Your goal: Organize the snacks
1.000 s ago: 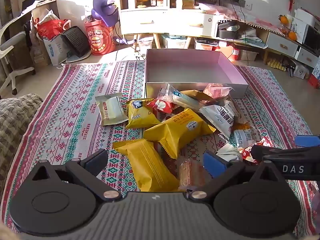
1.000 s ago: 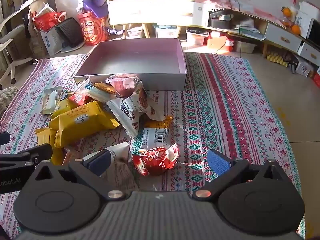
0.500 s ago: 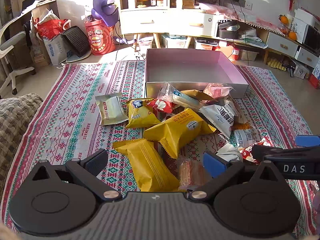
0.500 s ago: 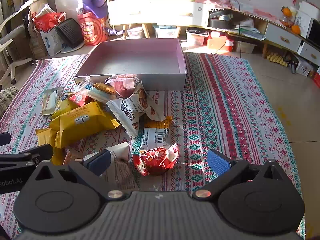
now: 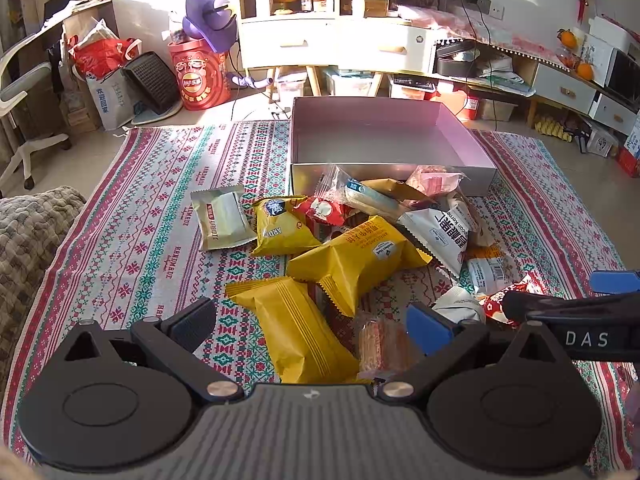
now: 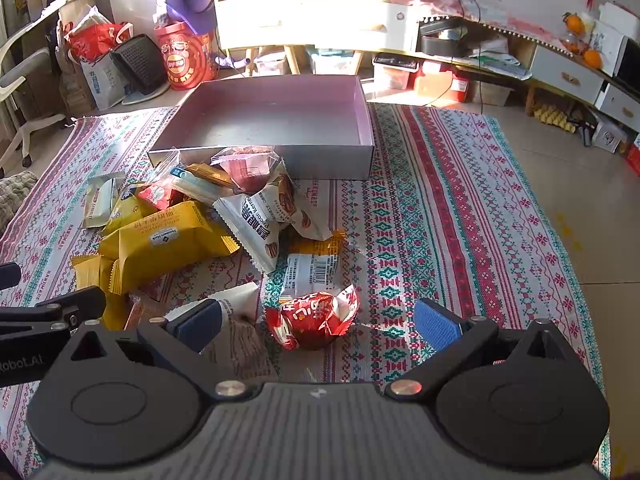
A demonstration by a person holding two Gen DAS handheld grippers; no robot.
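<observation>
A heap of snack packets lies on a patterned rug in front of an empty pink box (image 5: 384, 136) (image 6: 280, 120). My left gripper (image 5: 312, 322) is open, its fingers either side of a yellow packet (image 5: 296, 328) and a clear-wrapped biscuit (image 5: 380, 344). A larger yellow packet (image 5: 356, 252) (image 6: 160, 240) lies just beyond. My right gripper (image 6: 316, 320) is open around a crumpled red packet (image 6: 316, 320), which rests on the rug. A white packet (image 6: 260, 228) and a barcode packet (image 6: 312, 272) lie further ahead. Each gripper shows at the edge of the other's view.
The rug (image 6: 440, 220) lies on a tiled floor. A blanket-covered seat (image 5: 28, 232) sits at the left. Shelves, a red drum (image 5: 200, 80), bags and a desk chair (image 5: 24, 112) stand behind the box.
</observation>
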